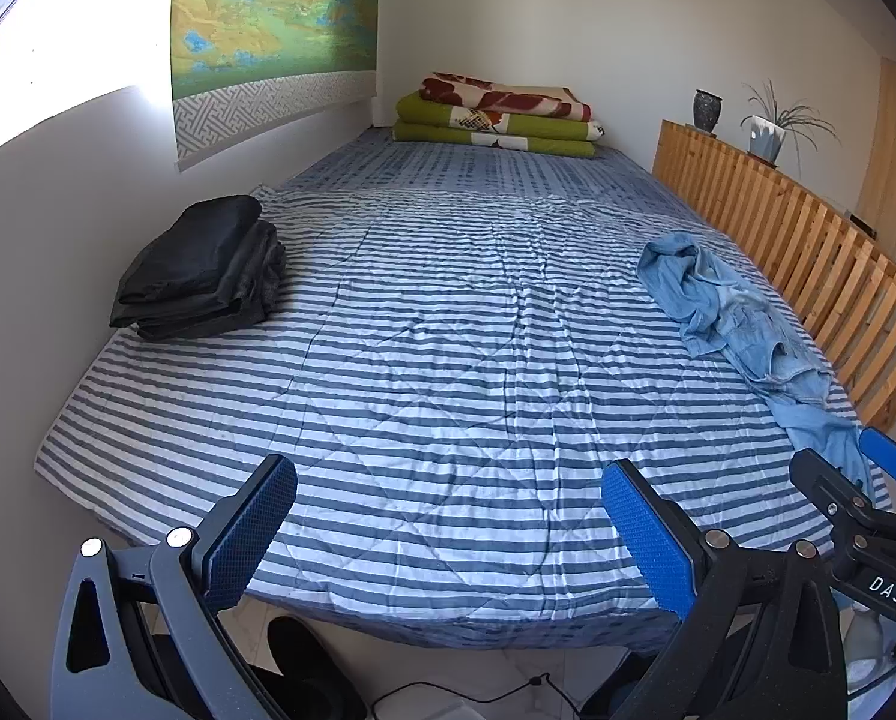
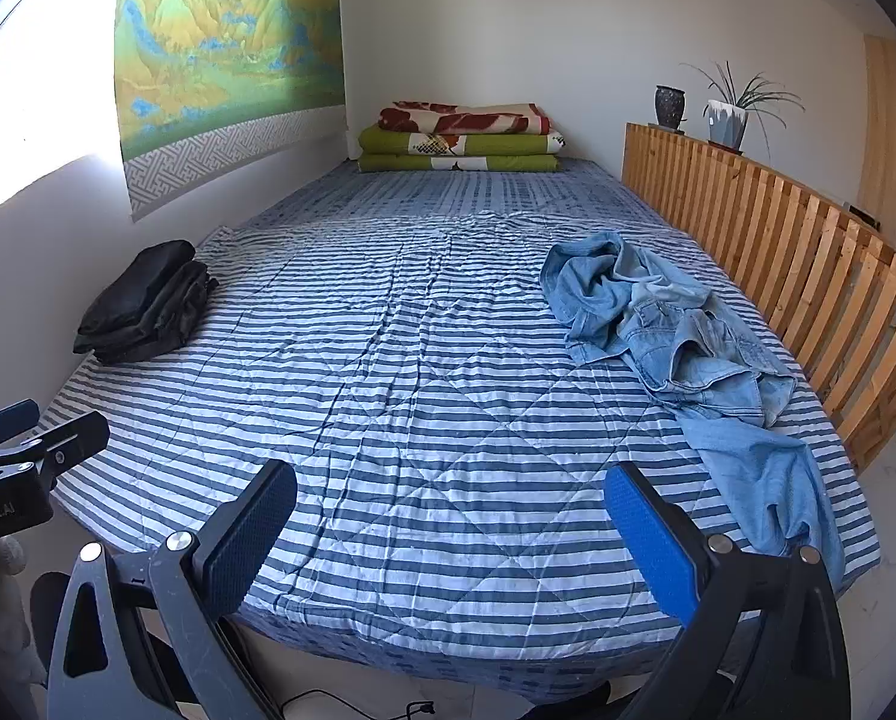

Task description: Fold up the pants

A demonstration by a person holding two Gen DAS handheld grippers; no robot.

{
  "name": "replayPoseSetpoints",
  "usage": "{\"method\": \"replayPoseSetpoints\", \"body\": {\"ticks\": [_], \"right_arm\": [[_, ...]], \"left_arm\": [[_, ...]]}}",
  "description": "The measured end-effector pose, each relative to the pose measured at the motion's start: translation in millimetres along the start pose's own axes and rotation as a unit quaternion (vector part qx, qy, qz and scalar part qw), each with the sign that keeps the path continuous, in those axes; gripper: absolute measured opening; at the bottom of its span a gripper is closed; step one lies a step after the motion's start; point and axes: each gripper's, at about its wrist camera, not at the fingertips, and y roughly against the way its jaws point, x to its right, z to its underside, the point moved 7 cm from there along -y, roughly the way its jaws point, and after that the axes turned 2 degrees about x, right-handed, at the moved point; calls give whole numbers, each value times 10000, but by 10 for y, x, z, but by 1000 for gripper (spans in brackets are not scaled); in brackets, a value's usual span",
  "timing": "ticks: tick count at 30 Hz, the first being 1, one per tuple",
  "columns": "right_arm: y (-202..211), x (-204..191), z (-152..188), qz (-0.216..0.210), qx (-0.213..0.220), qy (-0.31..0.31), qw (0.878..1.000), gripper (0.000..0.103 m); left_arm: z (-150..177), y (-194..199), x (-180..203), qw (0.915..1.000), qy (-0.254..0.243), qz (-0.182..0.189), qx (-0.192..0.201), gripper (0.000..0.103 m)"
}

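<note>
Altogether one crumpled denim pants, one dark folded stack.

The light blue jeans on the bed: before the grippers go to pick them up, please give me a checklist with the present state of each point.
1. Left gripper jaws open and empty: ok.
2. Right gripper jaws open and empty: ok.
3. Light blue jeans spread flat for folding: not ok, they lie crumpled by the wooden slat rail.
4. Striped quilt free in the middle for folding: ok.
5. Folded black clothes apart from the jeans: ok.
6. Waistband easy to find: cannot tell.
</note>
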Motion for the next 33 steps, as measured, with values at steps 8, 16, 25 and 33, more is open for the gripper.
{"method": "replayPoseSetpoints", "body": {"ticks": [8,16,25,33], "right_arm": [[-24,21,30,-21,-57,-28,10000,101],[-40,13,33,-60,-51,-20,10000,101],[-58,45,34,-50,-58,-37,10000,101],[-95,63,24,-42,-45,-53,10000,101]], "left_arm": [[-3,-18,62,10000,-43,-3,-7,103],[-14,-39,108,10000,-73,4,-11,103],[-48,-74,155,9999,-117,-4,2,103],[-86,-116,165,9999,-122,2,-22,103]]}}
